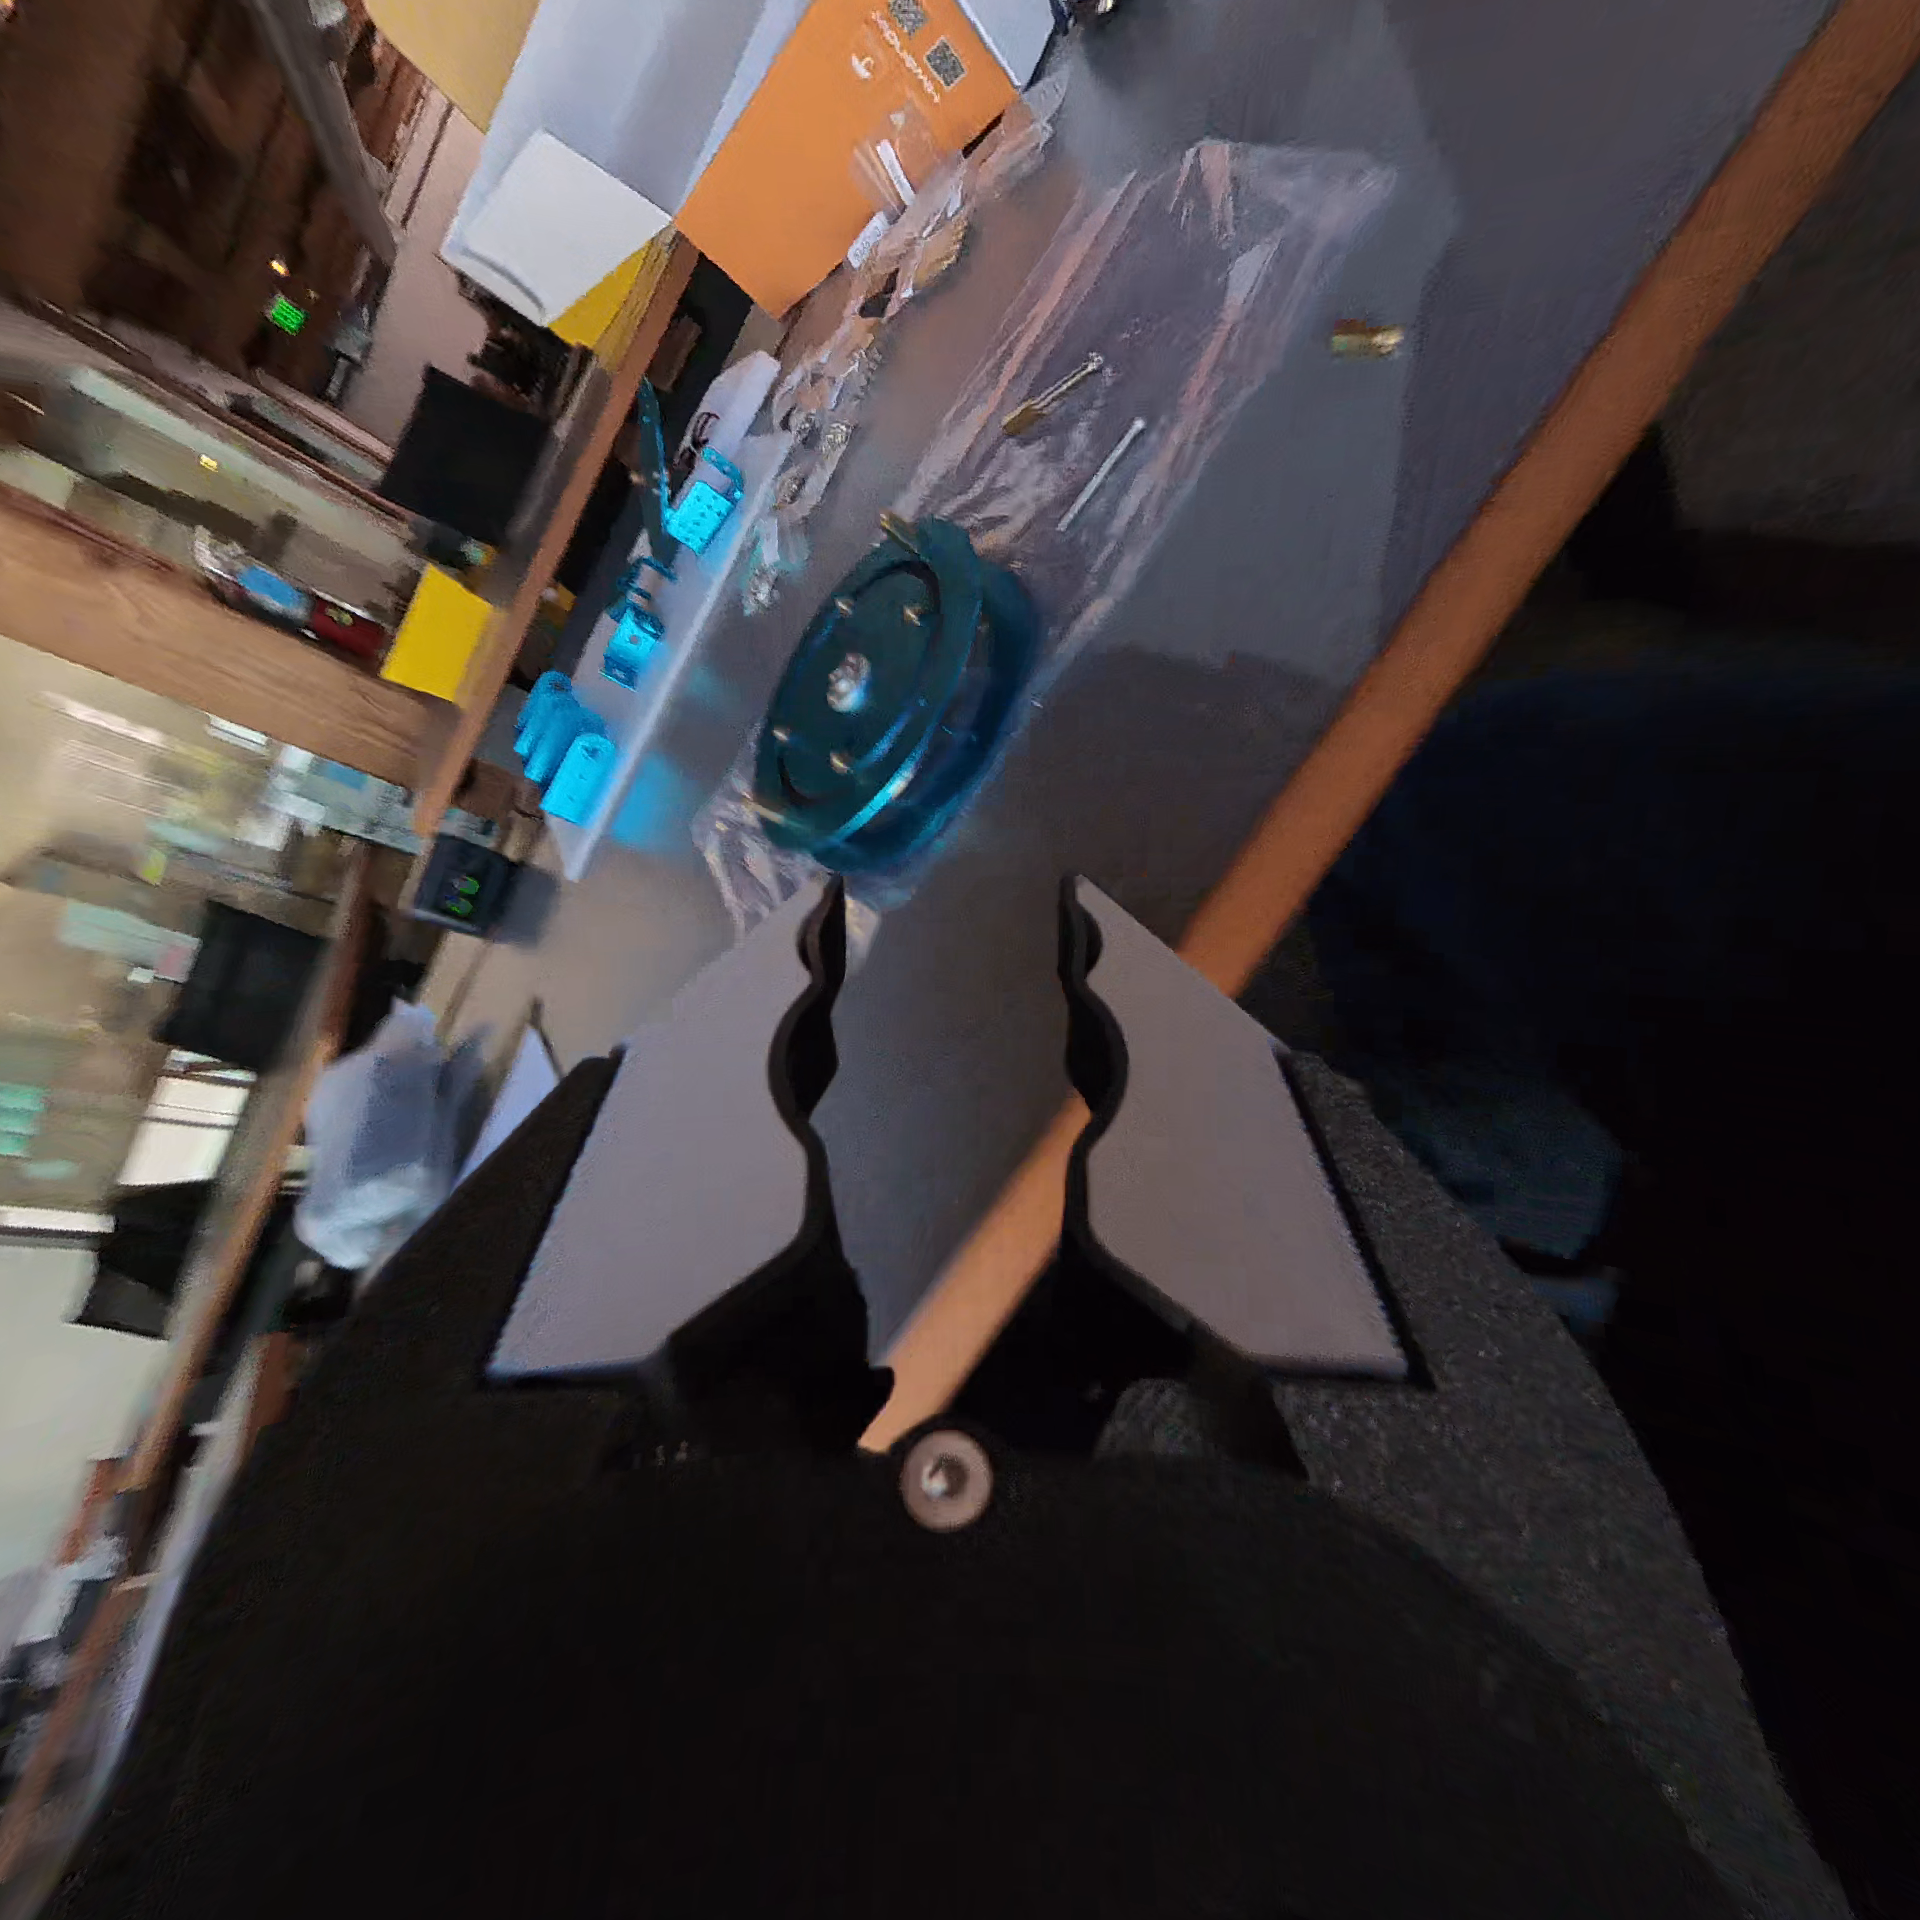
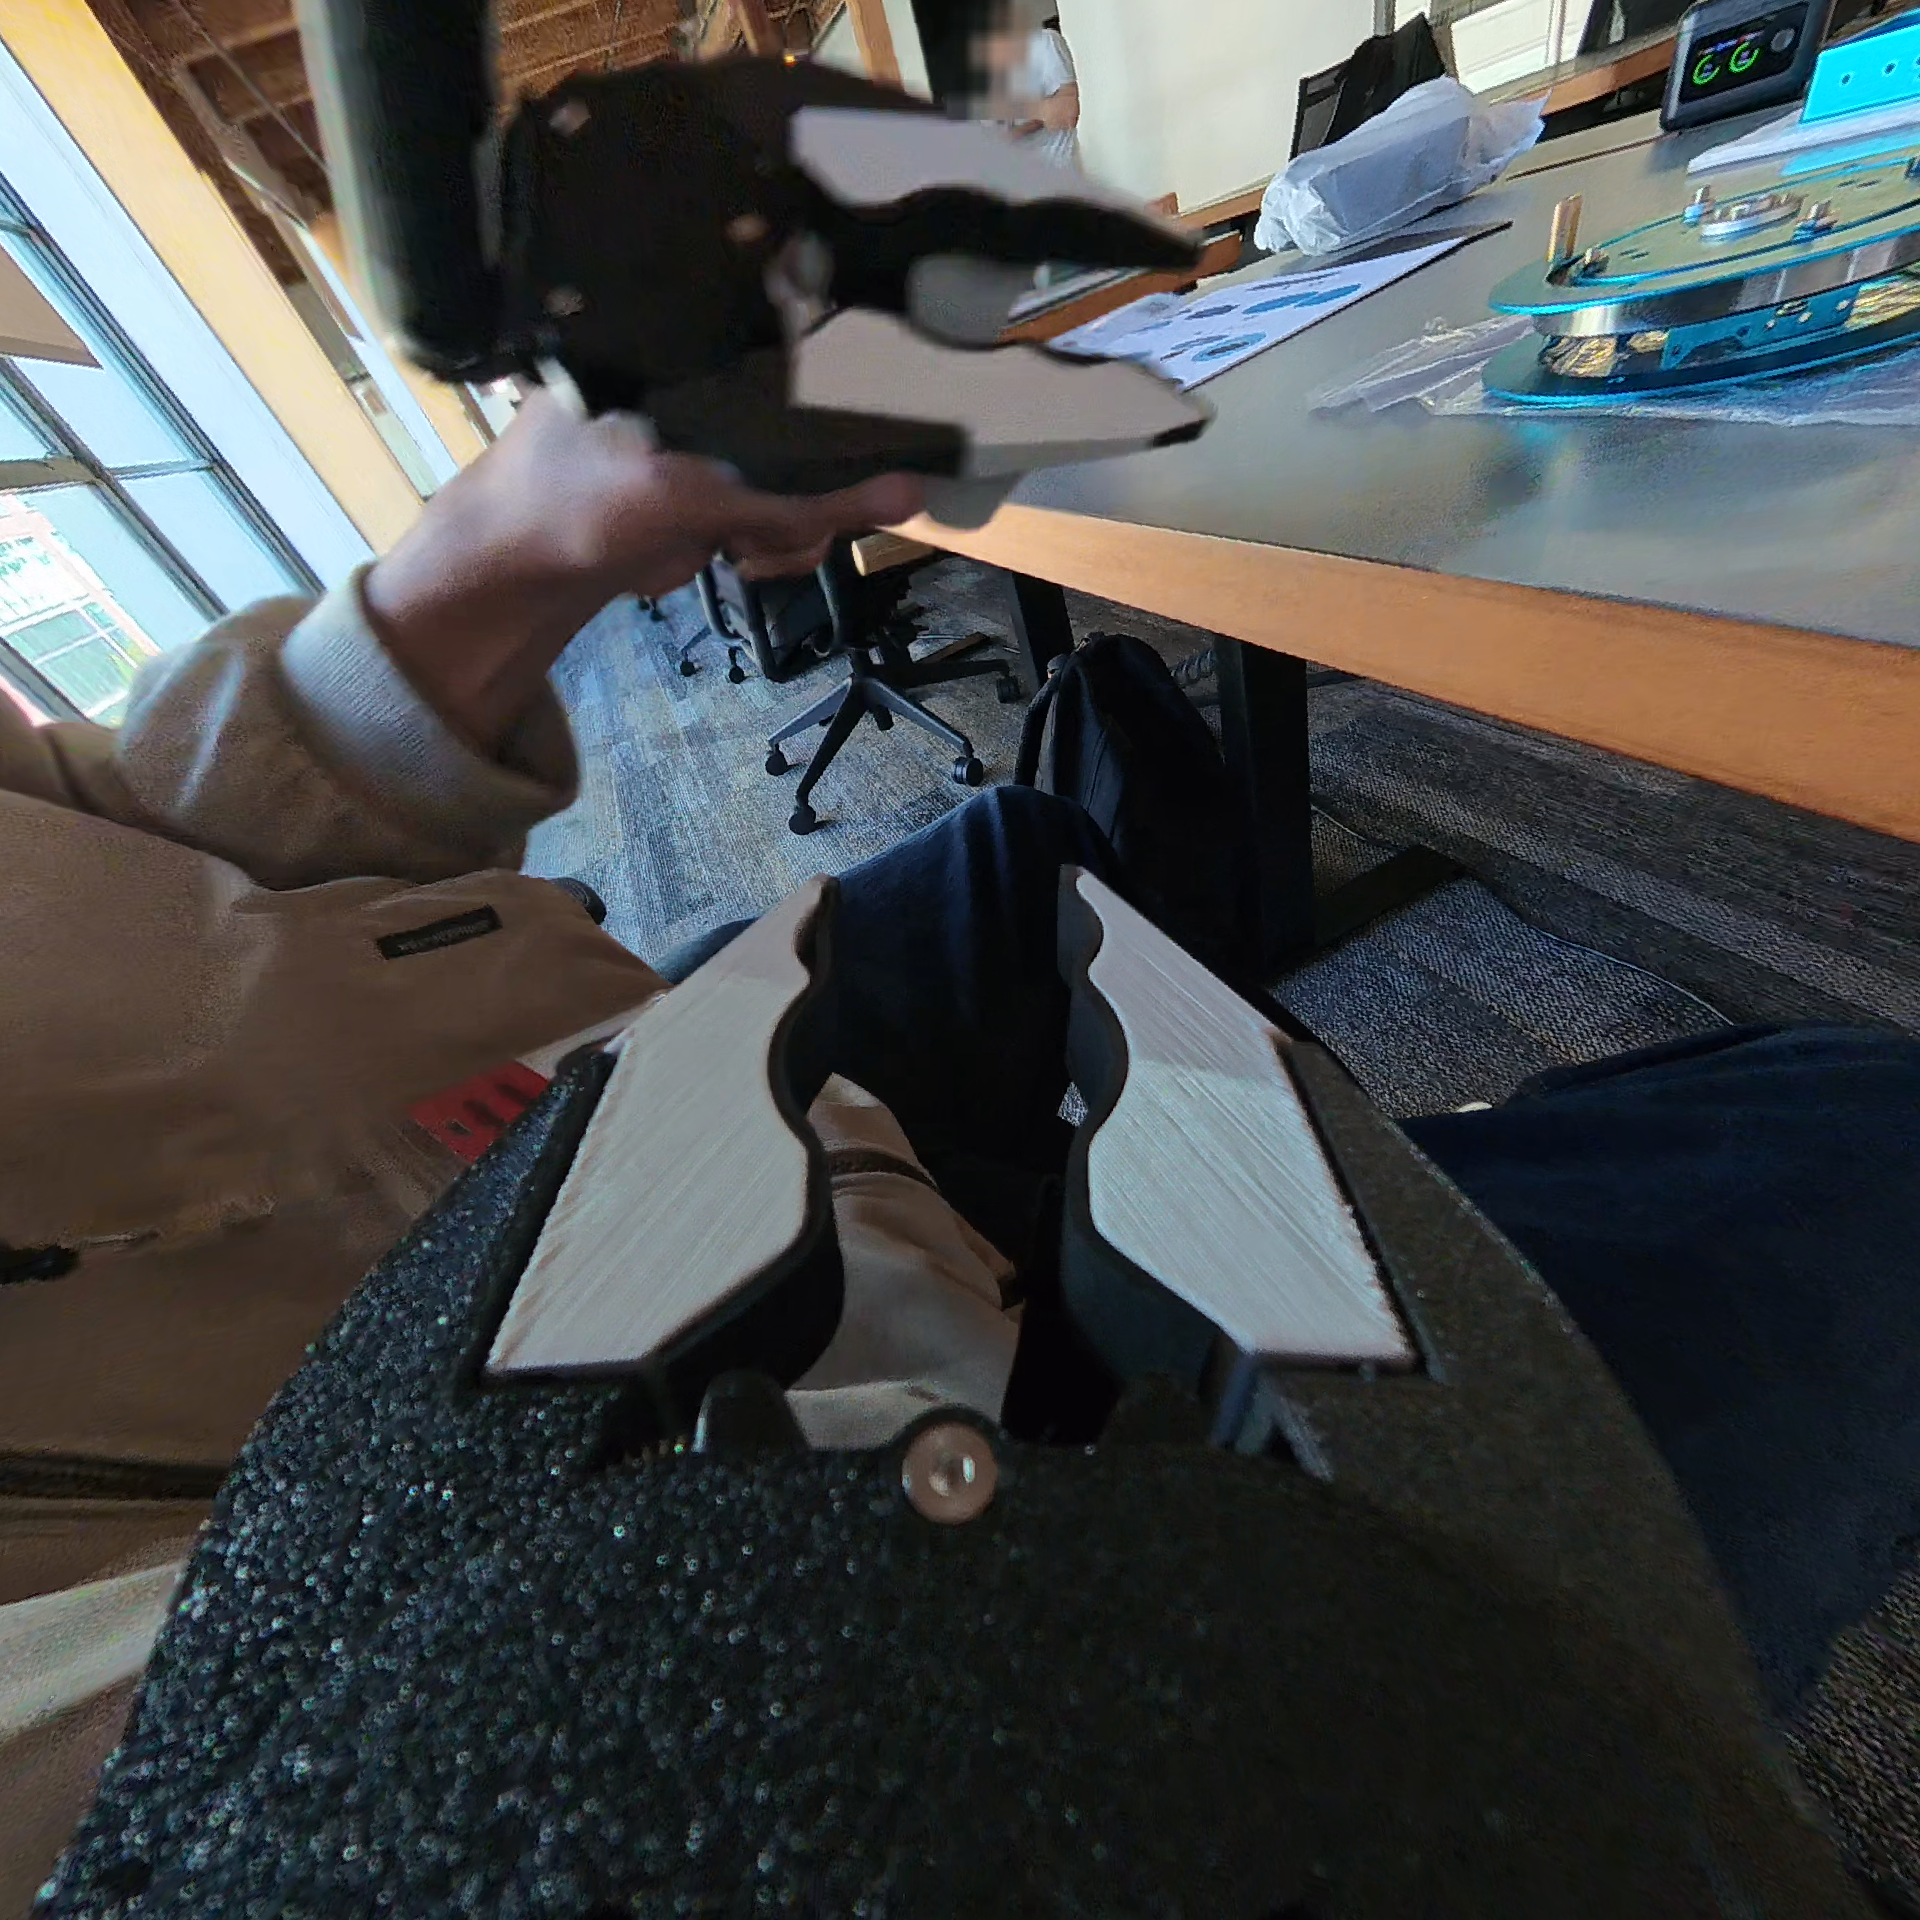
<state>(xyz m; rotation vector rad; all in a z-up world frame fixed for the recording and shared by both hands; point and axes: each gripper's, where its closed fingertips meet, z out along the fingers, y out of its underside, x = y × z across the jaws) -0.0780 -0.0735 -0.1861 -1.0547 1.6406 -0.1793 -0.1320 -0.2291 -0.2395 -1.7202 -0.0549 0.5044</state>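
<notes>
Left gripper (image 1: 948, 904): jaws set wide, nothing between them, held in the air at the near edge of the counter (image 1: 1455, 644), tilted hard over; the view is blurred. Nearest item ahead of its tips: a round teal disc assembly (image 1: 894, 696), a stacked plate unit with small brass standoffs and a silver hub, resting on a clear plastic bag (image 1: 1195, 343) on the counter top; not touched. Beyond it on the bag: a brass standoff with screw (image 1: 1049, 395) and a silver pin (image 1: 1101, 473); a second brass piece (image 1: 1366, 338) lies apart nearer the counter edge. Farther along: light blue metal brackets (image 1: 566, 738) on a white sheet, an orange box (image 1: 831, 135), small bagged hardware. Right gripper (image 2: 948, 904): jaws likewise wide and empty, held low over the person's lap, below the level of the counter and well apart from everything on it. Its view shows the person's hand (image 2: 582, 520) gripping the left gripper's handle, a beige sleeve, dark trousers, a printed sheet (image 2: 1236, 312), a wrapped parcel (image 2: 1392, 166), a small device with a lit screen (image 2: 1735, 52), an office chair (image 2: 852, 665), a black backpack (image 2: 1122, 727) on the carpet. Status: neither gripper grips or touches any item; every part lies loose on the counter.
</notes>
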